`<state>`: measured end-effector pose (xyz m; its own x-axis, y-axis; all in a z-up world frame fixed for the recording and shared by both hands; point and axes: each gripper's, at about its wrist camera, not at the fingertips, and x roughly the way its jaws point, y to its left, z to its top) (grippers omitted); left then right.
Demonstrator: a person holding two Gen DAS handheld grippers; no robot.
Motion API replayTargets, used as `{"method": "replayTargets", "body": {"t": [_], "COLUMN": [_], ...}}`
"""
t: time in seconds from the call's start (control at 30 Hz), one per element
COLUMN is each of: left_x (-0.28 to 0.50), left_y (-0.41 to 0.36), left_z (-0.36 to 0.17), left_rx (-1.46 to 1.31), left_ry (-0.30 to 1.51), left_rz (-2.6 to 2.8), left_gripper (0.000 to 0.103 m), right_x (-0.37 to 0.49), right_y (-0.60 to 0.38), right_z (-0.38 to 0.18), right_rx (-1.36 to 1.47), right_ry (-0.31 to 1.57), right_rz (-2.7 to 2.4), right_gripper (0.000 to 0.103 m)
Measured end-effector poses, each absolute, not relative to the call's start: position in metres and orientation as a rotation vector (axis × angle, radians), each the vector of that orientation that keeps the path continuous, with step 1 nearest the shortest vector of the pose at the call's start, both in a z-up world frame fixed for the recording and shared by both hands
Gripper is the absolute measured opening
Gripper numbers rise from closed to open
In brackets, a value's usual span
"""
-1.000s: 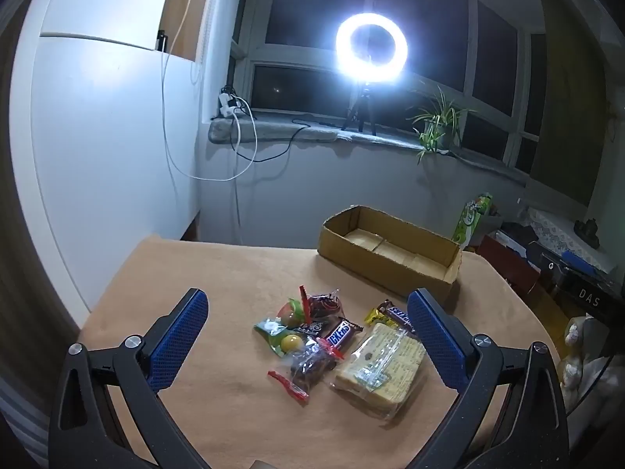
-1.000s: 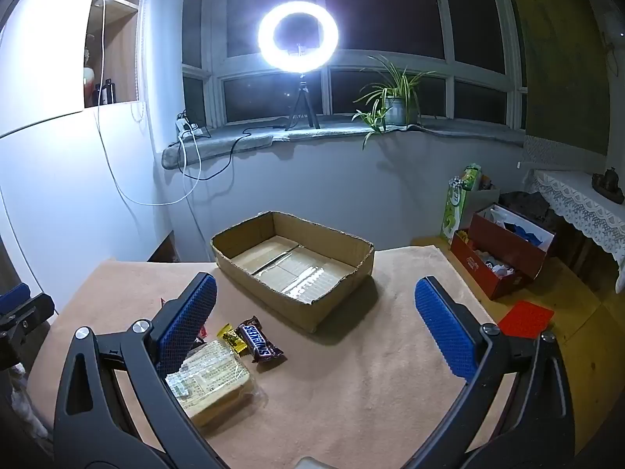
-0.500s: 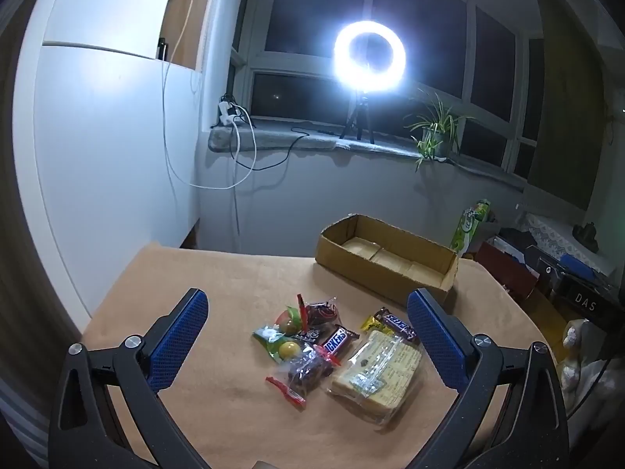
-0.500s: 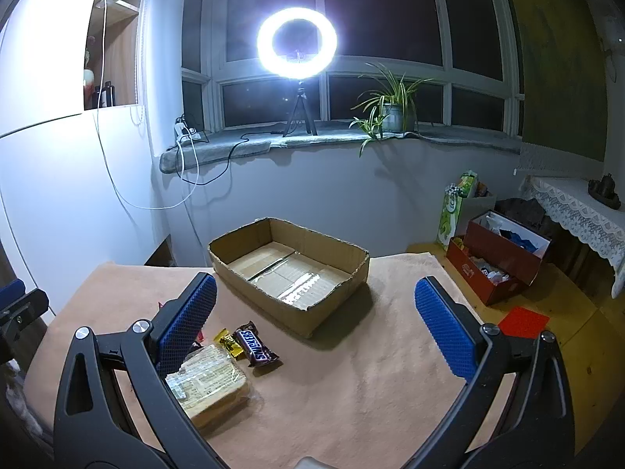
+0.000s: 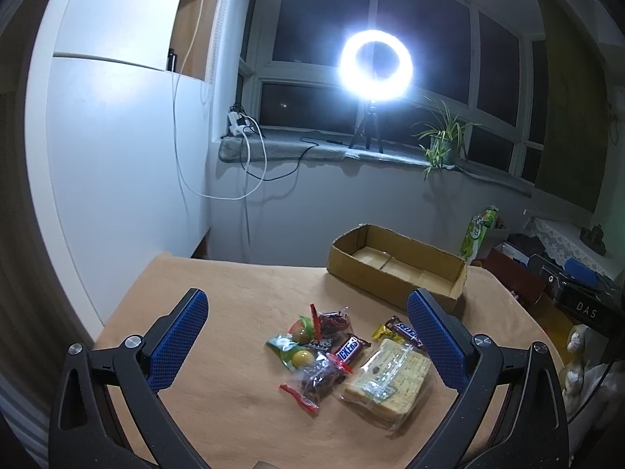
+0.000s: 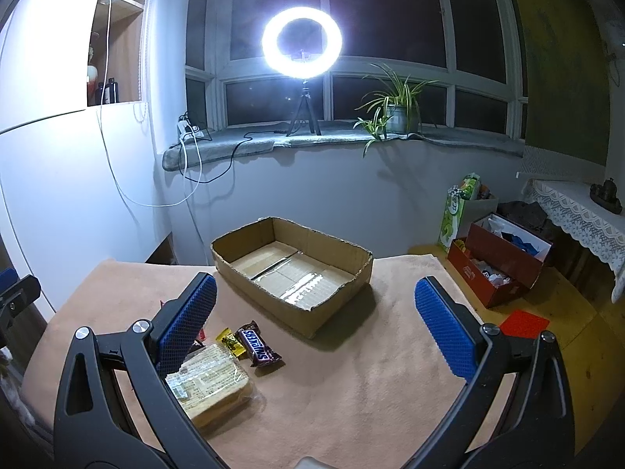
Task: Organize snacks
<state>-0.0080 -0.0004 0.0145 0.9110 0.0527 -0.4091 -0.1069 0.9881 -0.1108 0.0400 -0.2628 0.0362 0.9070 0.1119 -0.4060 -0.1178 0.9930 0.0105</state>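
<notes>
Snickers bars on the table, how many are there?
2. One Snickers bar lies at the far edge of the pile beside a yellow candy; the other sits mid-pile, left of the wrapped crackers. More could hide under other wrappers.

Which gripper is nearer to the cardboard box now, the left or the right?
Right. The right gripper hangs just in front of the cardboard box; the left gripper is farther back, over the snack pile.

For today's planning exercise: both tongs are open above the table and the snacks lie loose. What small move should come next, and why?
Probably lower the left tongs onto the snack pile framed between its open fingers. Every snack still lies on the cloth, and the cardboard box holds nothing yet.
</notes>
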Motion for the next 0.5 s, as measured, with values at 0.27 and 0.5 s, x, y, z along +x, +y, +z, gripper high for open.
{"method": "replayTargets", "body": {"t": [0.27,0.5], "left_x": [-0.0101,-0.0104], "left_y": [-0.0001,0.0003], "left_z": [0.0137,0.0132], "left_rx": [-0.127,-0.124], "left_ry": [0.412,0.415], "left_rz": [0.088,0.088], "left_gripper": [0.102,0.102], "right_x": [0.0408,0.0418], "right_y": [-0.2623,-0.2612], "right_z": [0.0335,0.0278], "right_rx": [-0.017,-0.020], "right_ry": [0.425,0.432], "right_rz": [0.123,0.122], "right_gripper": [0.103,0.103]}}
